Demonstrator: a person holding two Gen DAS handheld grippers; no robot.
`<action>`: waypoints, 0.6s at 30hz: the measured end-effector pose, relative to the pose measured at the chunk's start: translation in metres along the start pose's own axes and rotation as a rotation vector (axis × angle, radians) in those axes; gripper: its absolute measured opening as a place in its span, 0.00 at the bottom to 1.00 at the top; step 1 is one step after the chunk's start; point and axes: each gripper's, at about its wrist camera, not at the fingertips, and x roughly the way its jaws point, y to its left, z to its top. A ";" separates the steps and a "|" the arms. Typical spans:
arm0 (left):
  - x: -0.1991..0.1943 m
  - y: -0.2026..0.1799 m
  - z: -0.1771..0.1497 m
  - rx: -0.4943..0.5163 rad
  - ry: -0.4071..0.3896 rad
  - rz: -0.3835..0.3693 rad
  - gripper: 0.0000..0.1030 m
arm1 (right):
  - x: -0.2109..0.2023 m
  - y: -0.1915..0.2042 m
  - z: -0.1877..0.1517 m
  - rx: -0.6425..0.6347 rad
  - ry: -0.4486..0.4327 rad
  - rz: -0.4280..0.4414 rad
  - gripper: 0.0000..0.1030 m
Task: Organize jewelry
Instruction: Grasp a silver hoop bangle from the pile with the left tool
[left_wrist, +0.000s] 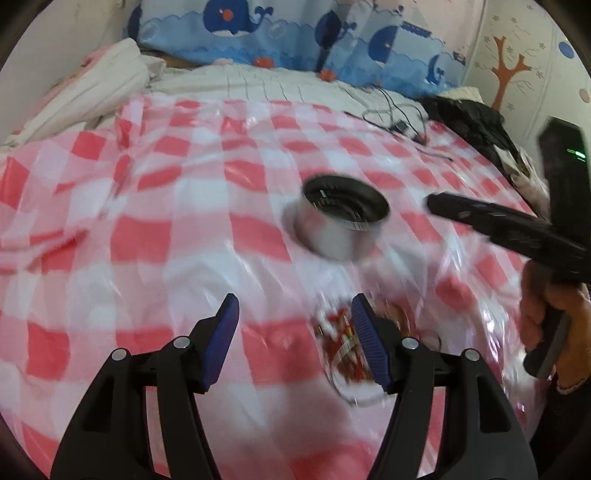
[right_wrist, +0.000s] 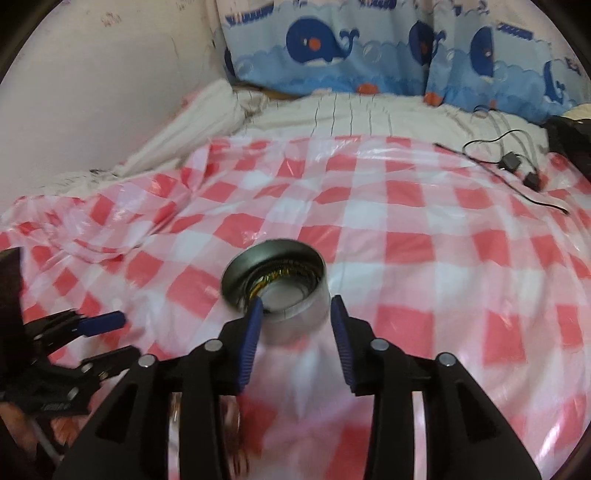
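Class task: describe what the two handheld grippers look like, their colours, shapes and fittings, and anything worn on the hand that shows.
Both the left gripper and the right gripper have black plastic linkage arms with round silver pivot pins and two blue ribbed finger pads. The hand on the right gripper's handle wears a pale cuff at the wrist. No cables show on them.

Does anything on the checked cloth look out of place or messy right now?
The round tin sits tilted on the rumpled checked cloth, its opening leaning to one side. Its lid lies apart, nearer the left gripper. Blur hides finer detail.

Two close wrist views angled down over the checked cloth (left_wrist: 184, 192); shared: the round tin (right_wrist: 275, 284).
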 end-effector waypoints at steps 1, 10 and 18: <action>0.001 -0.002 -0.004 0.008 0.013 -0.012 0.58 | -0.009 -0.002 -0.007 0.006 -0.019 0.002 0.43; 0.010 -0.038 -0.018 0.196 0.074 -0.059 0.58 | -0.011 -0.034 -0.046 0.156 -0.004 0.041 0.44; 0.015 -0.035 -0.019 0.222 0.106 -0.062 0.36 | -0.004 -0.029 -0.049 0.135 0.011 0.040 0.46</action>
